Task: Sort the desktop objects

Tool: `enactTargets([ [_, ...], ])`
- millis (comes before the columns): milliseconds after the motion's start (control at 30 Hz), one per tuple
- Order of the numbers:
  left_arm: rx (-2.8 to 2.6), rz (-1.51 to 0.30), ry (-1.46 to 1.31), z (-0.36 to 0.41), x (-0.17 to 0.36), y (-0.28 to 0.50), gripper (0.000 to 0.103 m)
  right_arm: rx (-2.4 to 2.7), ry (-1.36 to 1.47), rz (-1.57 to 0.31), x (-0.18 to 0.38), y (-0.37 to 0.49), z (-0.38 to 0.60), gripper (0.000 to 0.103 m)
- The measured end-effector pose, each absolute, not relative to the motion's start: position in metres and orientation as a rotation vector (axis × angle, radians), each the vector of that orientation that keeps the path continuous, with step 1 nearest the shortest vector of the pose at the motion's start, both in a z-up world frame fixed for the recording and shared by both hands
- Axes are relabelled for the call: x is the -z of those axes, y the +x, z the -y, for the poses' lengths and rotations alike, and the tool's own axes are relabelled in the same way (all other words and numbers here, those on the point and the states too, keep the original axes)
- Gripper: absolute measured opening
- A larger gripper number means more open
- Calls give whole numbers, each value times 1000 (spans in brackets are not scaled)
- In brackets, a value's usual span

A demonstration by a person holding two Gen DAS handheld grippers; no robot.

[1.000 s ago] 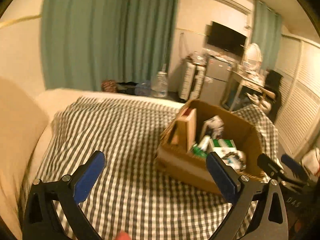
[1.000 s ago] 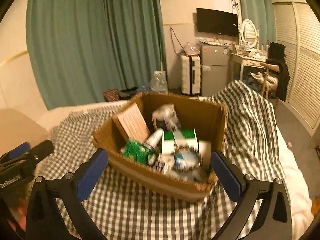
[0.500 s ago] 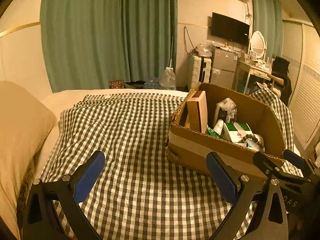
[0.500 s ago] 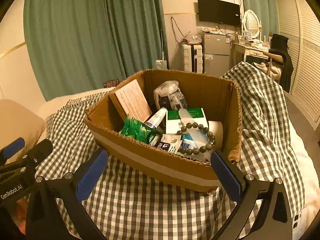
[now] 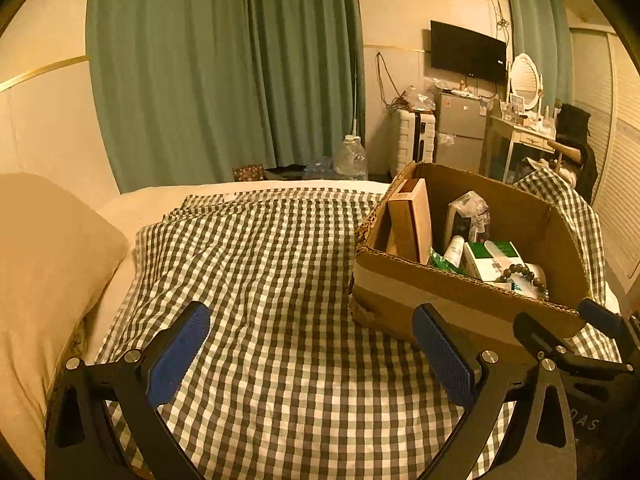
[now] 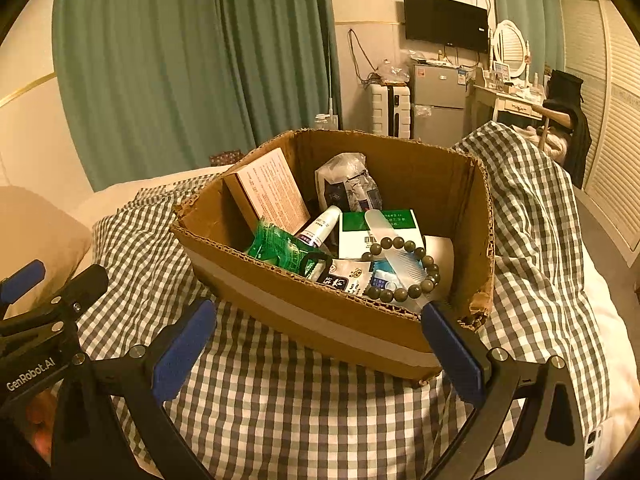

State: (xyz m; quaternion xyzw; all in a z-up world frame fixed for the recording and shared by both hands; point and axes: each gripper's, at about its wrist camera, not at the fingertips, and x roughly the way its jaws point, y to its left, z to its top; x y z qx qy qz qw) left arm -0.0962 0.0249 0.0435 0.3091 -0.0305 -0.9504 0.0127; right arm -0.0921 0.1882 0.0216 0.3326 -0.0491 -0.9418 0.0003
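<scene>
Cardboard, brown and ragged along its top edge, forms the open box (image 6: 320,320) that sits on a bed covered with a checked cloth (image 5: 260,280); a pale tape band runs across the box's near wall. Inside it, a tan carton (image 6: 272,192) leans against the left wall, a crinkled plastic packet (image 6: 348,184) stands at the back, and a green foil sachet (image 6: 276,246) lies near the front left beside a small white tube (image 6: 320,226). A green-and-white box (image 6: 378,232) lies flat in the middle, with a translucent comb (image 6: 396,256) across it and a bead bracelet (image 6: 404,272) draped over both. The right gripper (image 6: 316,344) hangs just in front of the box's near wall, its blue-padded fingers (image 6: 180,356) spread wide and holding nothing. The left gripper (image 5: 312,356) is over bare checked cloth to the left of the box, its fingers (image 5: 176,356) likewise wide apart and empty. A beige pillow (image 5: 48,264) lies at the far left of the bed. Beyond the bed hang green curtains (image 5: 224,64), and a wall television (image 5: 466,52) is mounted above a small fridge (image 5: 458,132).
</scene>
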Motion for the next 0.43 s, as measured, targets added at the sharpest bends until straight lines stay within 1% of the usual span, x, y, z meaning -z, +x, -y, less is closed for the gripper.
enactTargets([
  [67,2939,99,972,-23,-42,-98,103,2957,1047,154,-21,-92,-188,102],
  [133,2919,64,1022,-19,-37,-102,103,2964,1052,145,-21,-93,-187,102],
  [200,2978,-38,1173,-14,-28,-106,103,2977,1051,133,-20,-92,-186,102],
  [233,2991,-97,1196,-10,-24,-105,103,2981,1051,133,-20,-92,-186,103],
  [300,2978,-139,1150,-5,-23,-102,103,2971,1054,146,-19,-92,-187,103],
  [433,2938,-45,1060,-5,-30,-99,103,2968,1060,137,-17,-92,-185,103],
])
